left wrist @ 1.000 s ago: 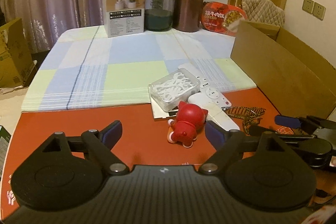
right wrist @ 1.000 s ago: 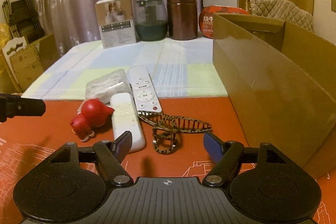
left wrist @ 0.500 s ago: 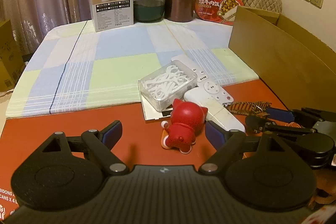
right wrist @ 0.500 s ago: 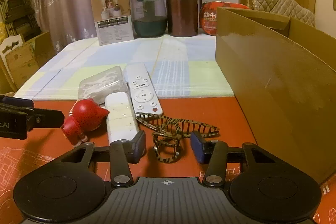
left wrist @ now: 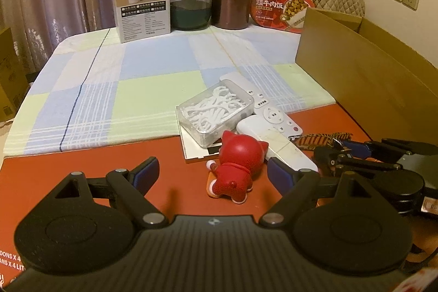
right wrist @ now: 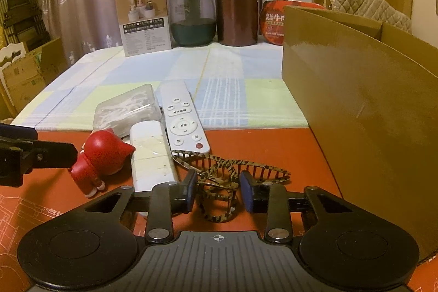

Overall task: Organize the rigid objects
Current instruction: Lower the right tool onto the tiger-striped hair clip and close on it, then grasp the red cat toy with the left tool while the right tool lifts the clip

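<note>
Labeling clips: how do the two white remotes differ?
The button remote shows a keypad with a red button at its near end; the plain remote shows no buttons. The button remote lies farther back, partly on the checked cloth; the plain remote lies nearer, beside the red figurine. Both are white, flat and ungripped.

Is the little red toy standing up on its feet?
No, the red toy is lying on its side on the red table mat, its feet pointing sideways near the left hand-held gripper.

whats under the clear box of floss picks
The clear floss pick box rests on a flat white card, its near edge sticking out onto the red mat. The card's far part is covered, so its print is unreadable.
</note>
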Tool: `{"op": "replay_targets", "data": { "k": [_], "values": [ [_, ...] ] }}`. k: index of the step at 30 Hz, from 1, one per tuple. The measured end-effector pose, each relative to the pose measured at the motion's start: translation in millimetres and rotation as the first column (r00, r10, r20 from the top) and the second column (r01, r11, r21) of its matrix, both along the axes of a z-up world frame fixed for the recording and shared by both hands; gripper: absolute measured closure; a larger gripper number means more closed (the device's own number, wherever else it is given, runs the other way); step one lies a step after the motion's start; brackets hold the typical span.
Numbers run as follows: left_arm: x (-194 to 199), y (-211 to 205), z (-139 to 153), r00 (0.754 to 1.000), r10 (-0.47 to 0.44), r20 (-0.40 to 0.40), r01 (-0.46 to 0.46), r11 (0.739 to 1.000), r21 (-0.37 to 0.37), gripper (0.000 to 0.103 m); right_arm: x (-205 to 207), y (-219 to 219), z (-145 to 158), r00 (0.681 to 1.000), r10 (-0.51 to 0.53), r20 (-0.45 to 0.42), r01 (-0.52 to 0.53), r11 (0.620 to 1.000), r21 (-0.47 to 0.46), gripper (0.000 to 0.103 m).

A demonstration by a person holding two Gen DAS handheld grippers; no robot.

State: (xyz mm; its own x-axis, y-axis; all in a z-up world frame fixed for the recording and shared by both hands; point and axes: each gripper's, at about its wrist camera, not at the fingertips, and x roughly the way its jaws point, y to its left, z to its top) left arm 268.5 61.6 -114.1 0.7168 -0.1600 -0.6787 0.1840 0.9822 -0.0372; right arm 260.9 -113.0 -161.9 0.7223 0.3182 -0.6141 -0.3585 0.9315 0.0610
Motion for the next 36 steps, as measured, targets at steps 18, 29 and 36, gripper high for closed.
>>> {"op": "replay_targets", "data": {
  "k": [18,29,36],
  "values": [
    [16,-13,-15,0.996,-0.09,0.009,0.09,0.995,0.033,0.032,-7,-8,21,0.999,-0.015,0.031,0.015,1.0,0.025,0.076],
    [31,-32,-30,0.984,-0.179,0.011,0.176,0.977,0.123,0.047,-6,-14,25,0.999,-0.024,0.029,0.022,0.999,0.042,0.076],
    [35,-40,-34,0.983,-0.184,-0.005,0.182,0.97,0.159,0.06,-6,-20,26,0.999,-0.028,0.025,0.027,0.998,0.051,0.076]
  ]
}}
